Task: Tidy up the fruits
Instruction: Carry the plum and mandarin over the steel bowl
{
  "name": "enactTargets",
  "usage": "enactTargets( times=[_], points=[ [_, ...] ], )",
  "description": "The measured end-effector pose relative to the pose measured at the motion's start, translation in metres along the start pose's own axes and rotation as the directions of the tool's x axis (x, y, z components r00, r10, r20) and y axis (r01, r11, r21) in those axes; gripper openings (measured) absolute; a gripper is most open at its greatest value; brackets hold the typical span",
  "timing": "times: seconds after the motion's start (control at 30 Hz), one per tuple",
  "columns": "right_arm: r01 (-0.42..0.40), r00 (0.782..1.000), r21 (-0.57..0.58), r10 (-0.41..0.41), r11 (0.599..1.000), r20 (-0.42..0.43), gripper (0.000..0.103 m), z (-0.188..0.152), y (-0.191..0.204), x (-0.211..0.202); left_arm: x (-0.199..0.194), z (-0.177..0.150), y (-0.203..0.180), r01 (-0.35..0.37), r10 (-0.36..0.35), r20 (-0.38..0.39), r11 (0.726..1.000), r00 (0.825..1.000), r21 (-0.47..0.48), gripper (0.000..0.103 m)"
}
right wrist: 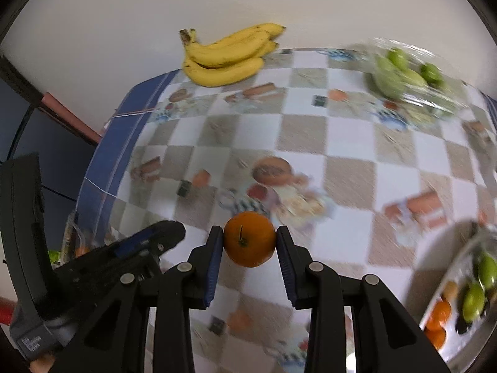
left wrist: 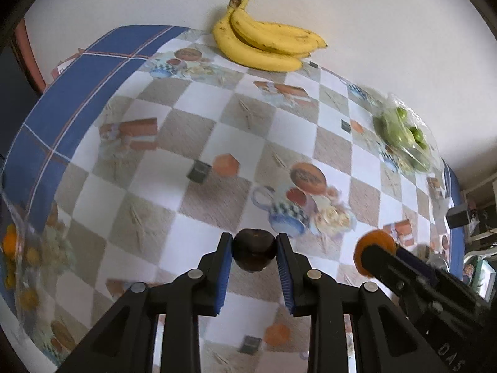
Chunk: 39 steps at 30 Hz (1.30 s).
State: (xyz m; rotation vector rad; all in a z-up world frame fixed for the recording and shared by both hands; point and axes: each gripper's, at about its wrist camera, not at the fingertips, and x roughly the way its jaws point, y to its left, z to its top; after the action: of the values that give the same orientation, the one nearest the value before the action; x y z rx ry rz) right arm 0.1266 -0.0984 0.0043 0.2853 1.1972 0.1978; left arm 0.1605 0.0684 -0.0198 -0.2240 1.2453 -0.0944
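Note:
My left gripper (left wrist: 254, 253) is shut on a dark round fruit (left wrist: 254, 254) and holds it above the checked tablecloth (left wrist: 217, 130). My right gripper (right wrist: 250, 244) is shut on an orange (right wrist: 250, 238), also above the table; it shows in the left wrist view (left wrist: 374, 255) at the right, beside the left gripper. The left gripper appears at the lower left of the right wrist view (right wrist: 149, 242). A bunch of bananas (left wrist: 264, 43) lies at the table's far edge by the wall, also in the right wrist view (right wrist: 228, 56).
A clear plastic bag of green fruits (left wrist: 403, 138) lies at the far right (right wrist: 407, 74). A tray (right wrist: 441, 289) at the lower right holds oranges and green fruits. A plastic bag with orange fruits (left wrist: 18, 258) sits at the left edge.

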Motion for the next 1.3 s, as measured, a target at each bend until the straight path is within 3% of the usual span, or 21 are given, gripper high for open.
enactTargets(
  times=[0.5, 1.17, 1.3],
  points=[
    [0.034, 0.998, 0.153, -0.040, 0.988, 0.040, 0.036, -0.054, -0.075, -0.038, -0.003, -0.034, -0.054, 0.000, 0.000, 0.008, 1.000, 1.000, 0.015, 0.030],
    [0.108, 0.989, 0.252, -0.130, 0.962, 0.073, 0.036, -0.074, -0.137, -0.068, 0.001, -0.050, -0.127, 0.047, -0.050, 0.047, 0.996, 0.998, 0.076, 0.030],
    [0.159, 0.979, 0.288, -0.188, 0.944, 0.077, 0.036, -0.076, -0.160, -0.077, 0.008, -0.055, -0.144, 0.054, -0.059, 0.037, 0.993, 0.998, 0.109, 0.030]
  ],
)
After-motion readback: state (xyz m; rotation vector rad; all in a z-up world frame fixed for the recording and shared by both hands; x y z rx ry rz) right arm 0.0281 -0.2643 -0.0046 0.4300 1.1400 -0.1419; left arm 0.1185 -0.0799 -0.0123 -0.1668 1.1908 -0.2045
